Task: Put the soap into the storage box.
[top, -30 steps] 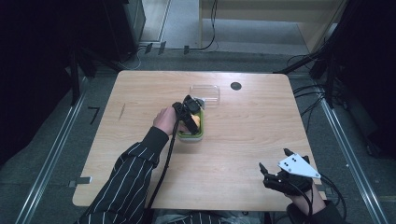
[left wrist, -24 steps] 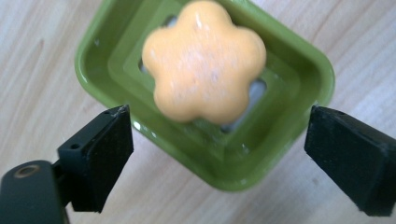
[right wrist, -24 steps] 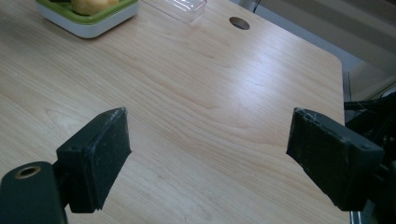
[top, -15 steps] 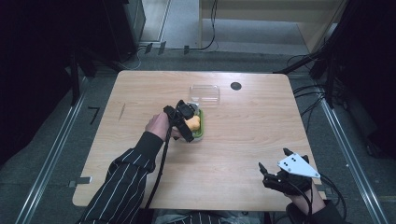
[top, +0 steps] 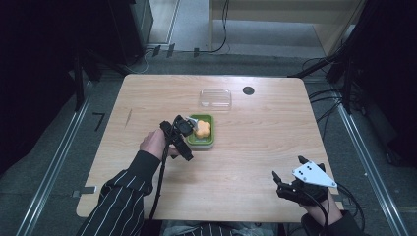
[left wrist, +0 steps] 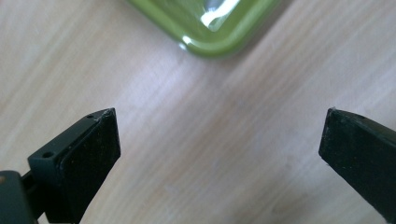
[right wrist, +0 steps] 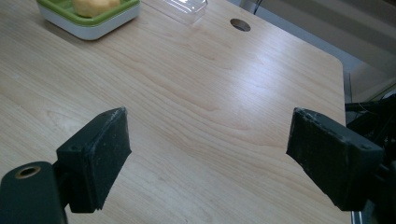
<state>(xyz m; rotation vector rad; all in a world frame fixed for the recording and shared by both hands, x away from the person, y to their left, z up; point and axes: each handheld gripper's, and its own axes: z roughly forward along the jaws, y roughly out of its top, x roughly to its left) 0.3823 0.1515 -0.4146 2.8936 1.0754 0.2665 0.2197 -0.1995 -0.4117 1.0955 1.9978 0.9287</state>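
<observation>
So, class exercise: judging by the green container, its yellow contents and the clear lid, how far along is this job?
Done: yellow food sits in the green container. In hand: nothing; left gripper open beside the container, right gripper open, idle. Left, probably: clear lid lies apart on the table, not fitted.

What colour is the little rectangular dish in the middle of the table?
Green on top with a white base, the small rectangular dish shows best in the right gripper view.

Left gripper (top: pixel 183 140), held in the left hand (top: pixel 153 143) on a striped-sleeved forearm (top: pixel 123 196), sits just left of the green tray (top: pixel 212 142), jaws spread wide. Right gripper (top: pixel 287 189) rests well apart, toward the tray's lower right, jaws likewise parted.
</observation>
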